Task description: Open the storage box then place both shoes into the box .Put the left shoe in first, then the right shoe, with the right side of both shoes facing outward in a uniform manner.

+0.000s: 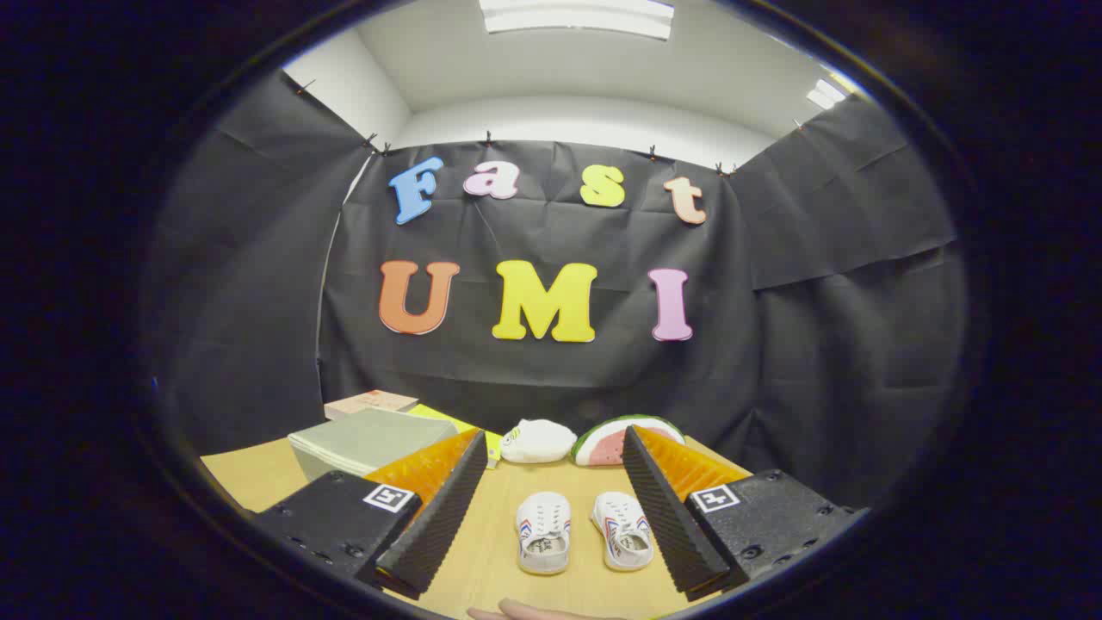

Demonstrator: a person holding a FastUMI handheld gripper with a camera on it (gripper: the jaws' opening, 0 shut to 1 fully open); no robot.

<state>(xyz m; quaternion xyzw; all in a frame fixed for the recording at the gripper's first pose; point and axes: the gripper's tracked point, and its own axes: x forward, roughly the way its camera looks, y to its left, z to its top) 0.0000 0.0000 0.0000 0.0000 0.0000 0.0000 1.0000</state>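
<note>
Two small white shoes lie side by side on the wooden table, toes pointing away from me: the left one (544,532) and the right one (622,530), which shows red and blue stripes on its side. Both lie between my gripper's (555,495) fingers and low on the table. The fingers stand wide apart, open, with nothing held. A closed greyish-green storage box (370,439) sits beyond the left finger (448,508), its lid down.
A white plush toy (537,441) and a watermelon-slice plush (616,439) lie at the back of the table. A pinkish box (370,402) and a yellow sheet (465,428) sit behind the storage box. A person's fingertip (525,611) shows at the table's near edge.
</note>
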